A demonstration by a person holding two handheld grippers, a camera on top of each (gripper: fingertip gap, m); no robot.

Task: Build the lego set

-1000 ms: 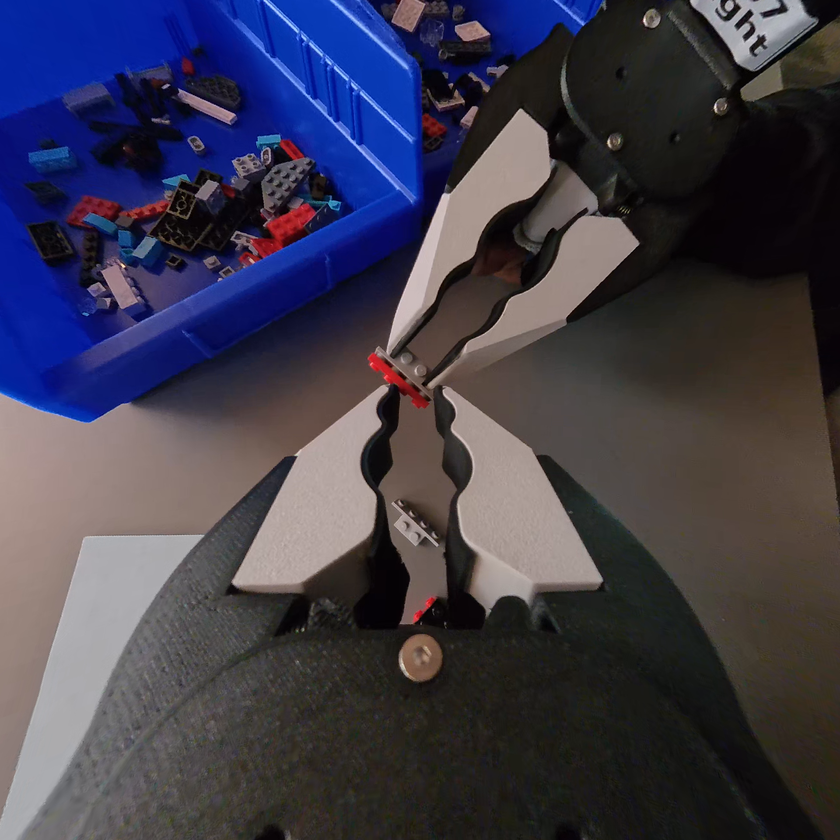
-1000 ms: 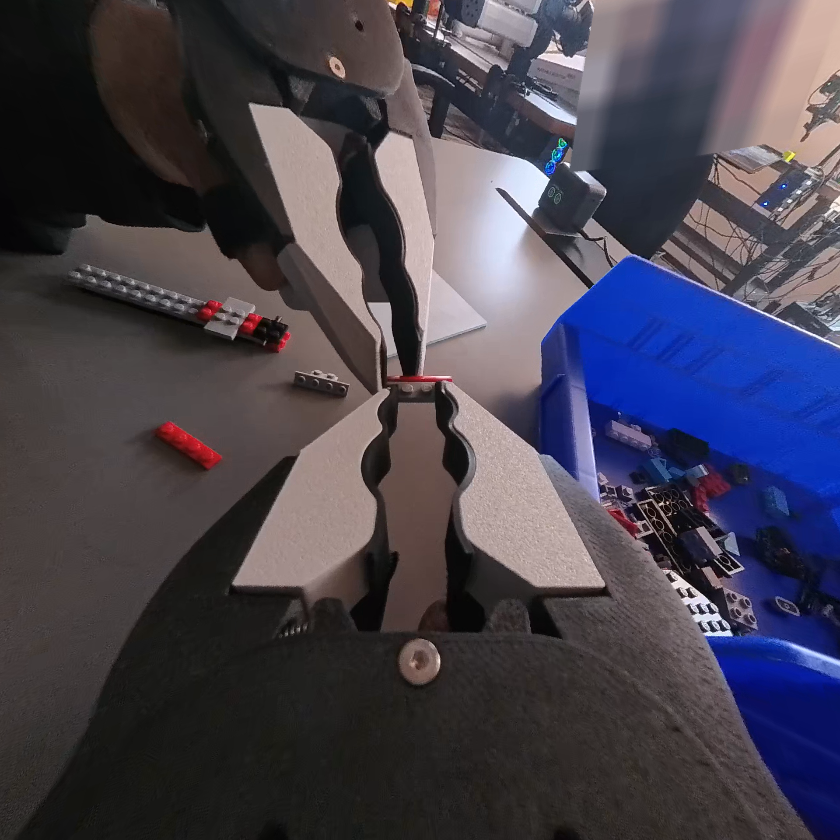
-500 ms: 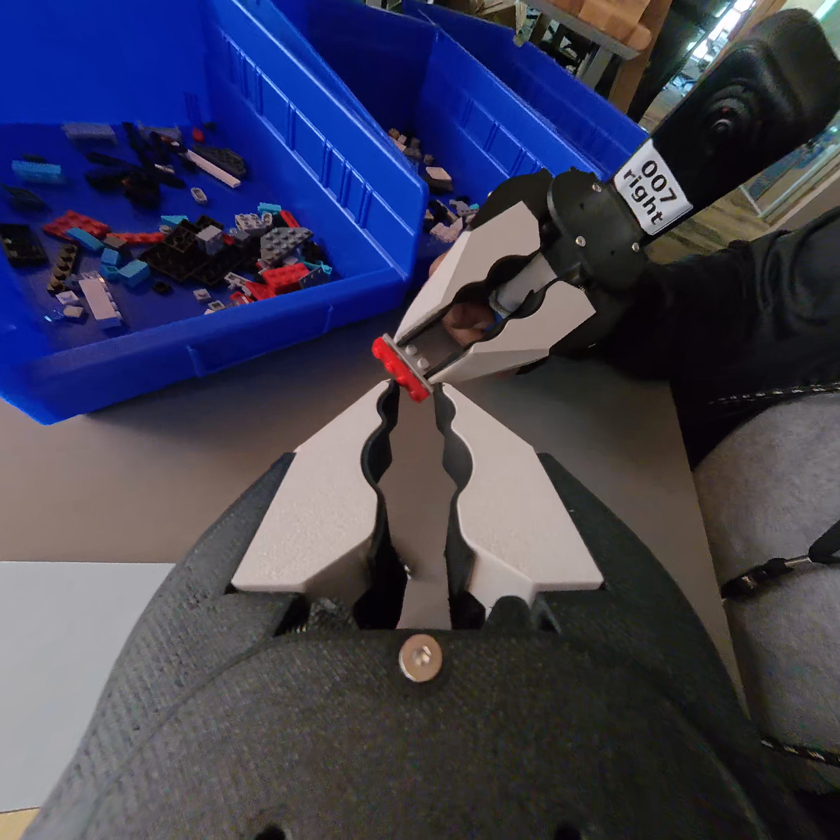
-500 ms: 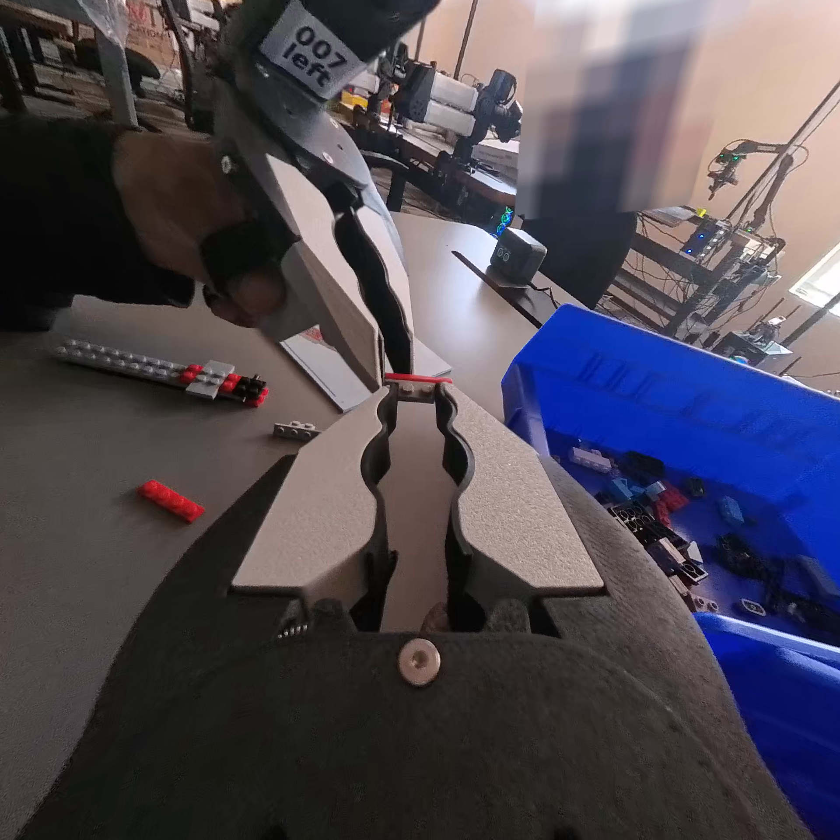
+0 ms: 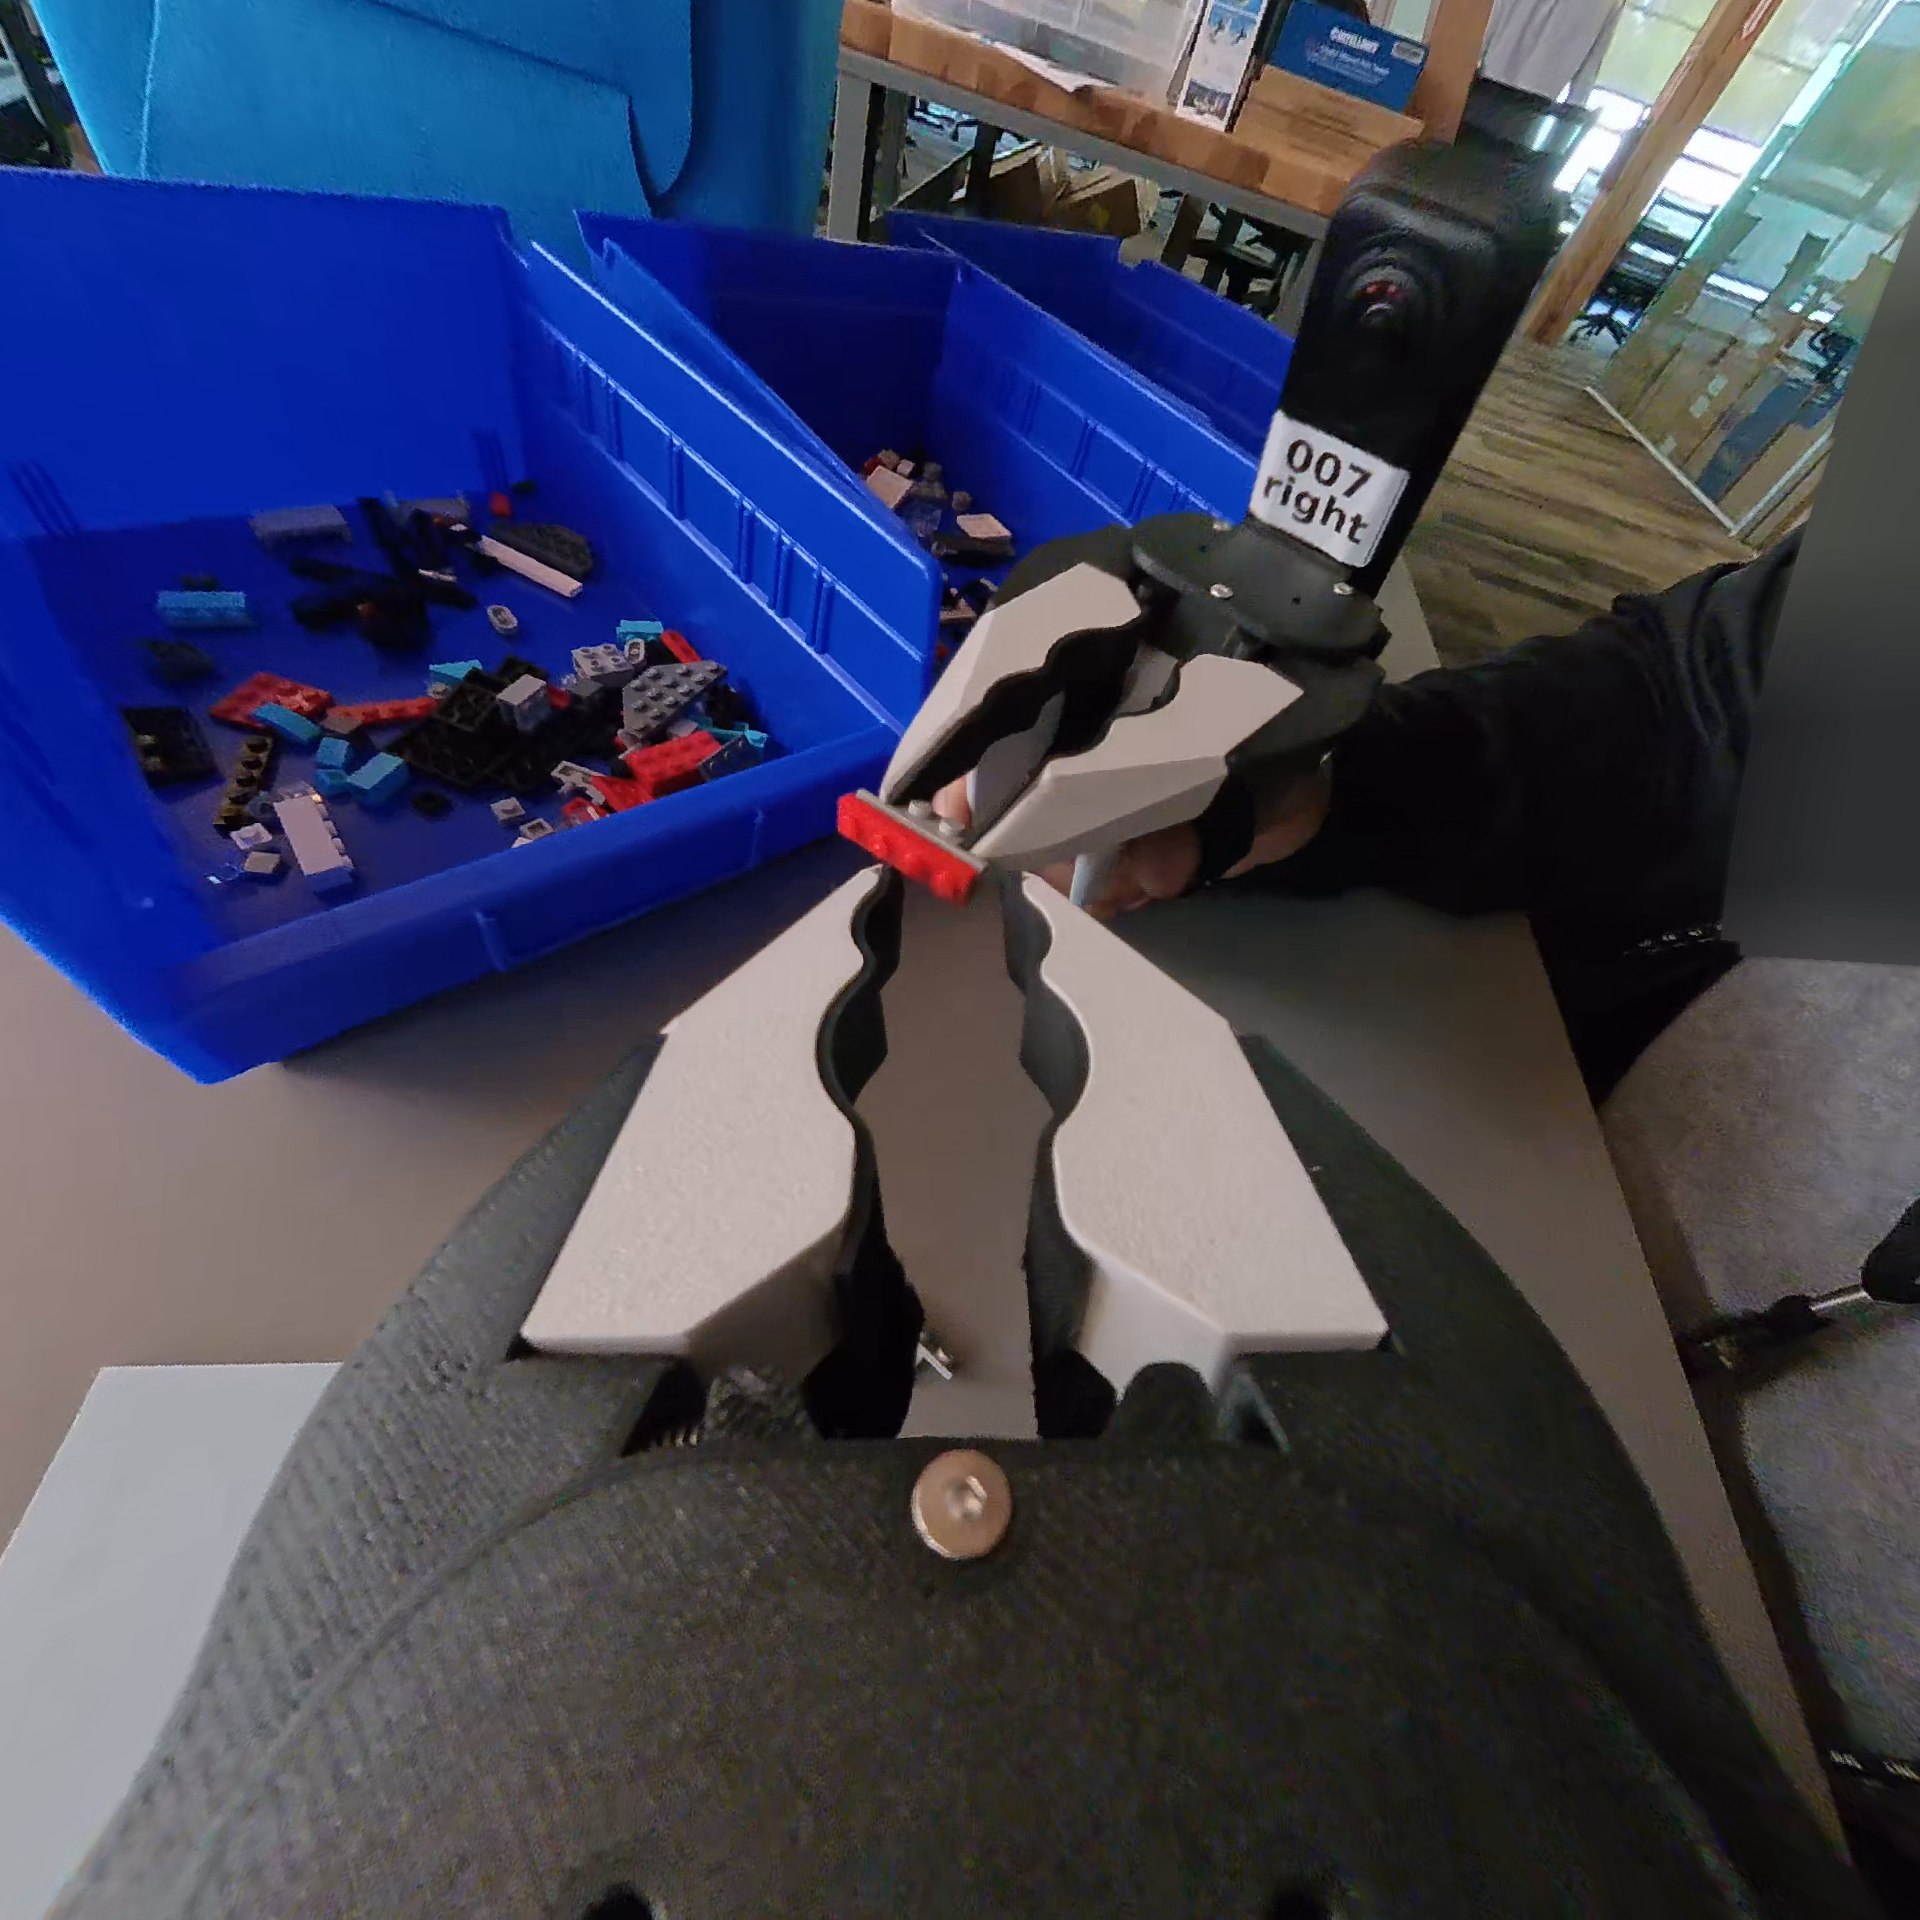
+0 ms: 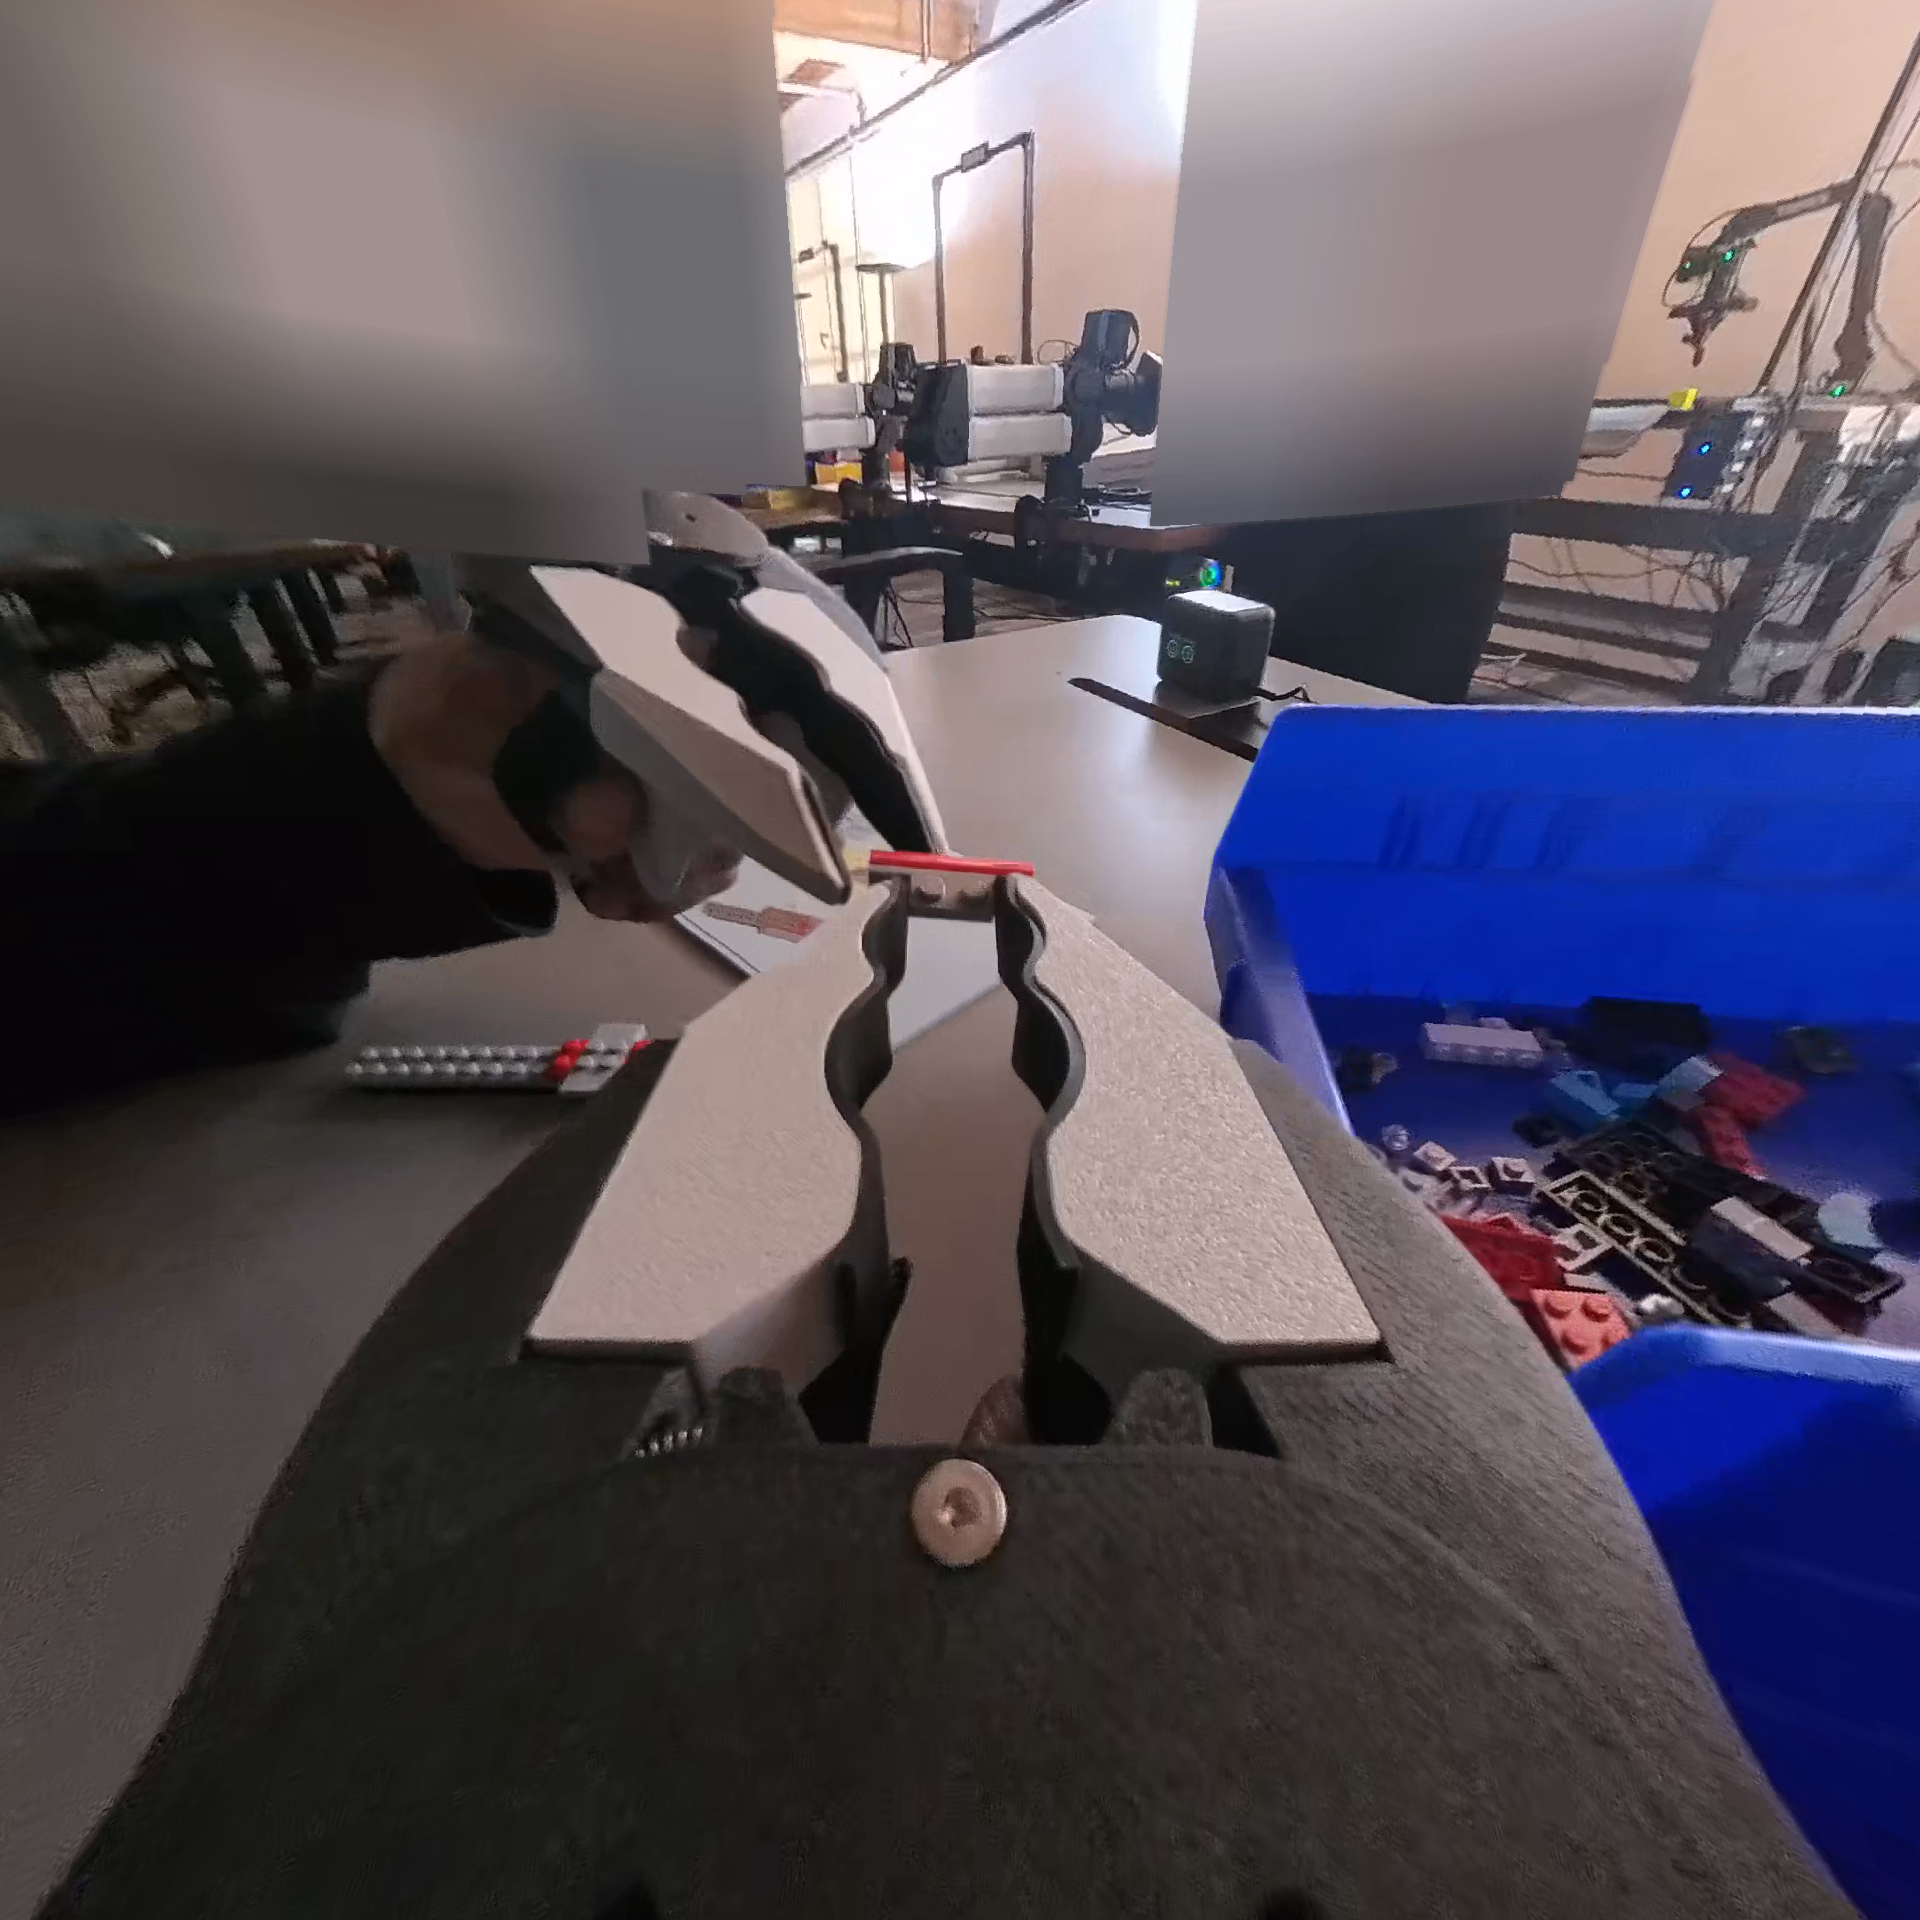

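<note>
A red plate [image 5: 906, 850] with a small grey plate [image 5: 935, 816] pressed onto it hangs in the air between my two grippers. My left gripper [image 5: 945, 885] is nearly shut, its tips on the red plate. My right gripper [image 6: 945, 902] is shut on the grey plate [image 6: 943, 906], with the red plate [image 6: 951, 864] lying edge-on across its tips. In the left wrist view the right gripper [image 5: 940, 826] comes in from the upper right. In the right wrist view the left gripper [image 6: 862, 868] comes in from the left. A long grey plate assembly [image 6: 488, 1065] with red parts lies on the table.
A blue bin [image 5: 520, 914] of loose bricks stands to the left, a second bin [image 5: 1039, 416] behind it. The bin [image 6: 1558, 831] is on the right in the right wrist view. A white sheet [image 5: 104, 1558] lies near the table edge. A small black device [image 6: 1216, 639] sits far back. Only a small space, under 4 cm, lies between the two pairs of fingers.
Both grippers have risen and tilted up together, still joined at the plates. The loose red and grey plates on the table have dropped out of view.
</note>
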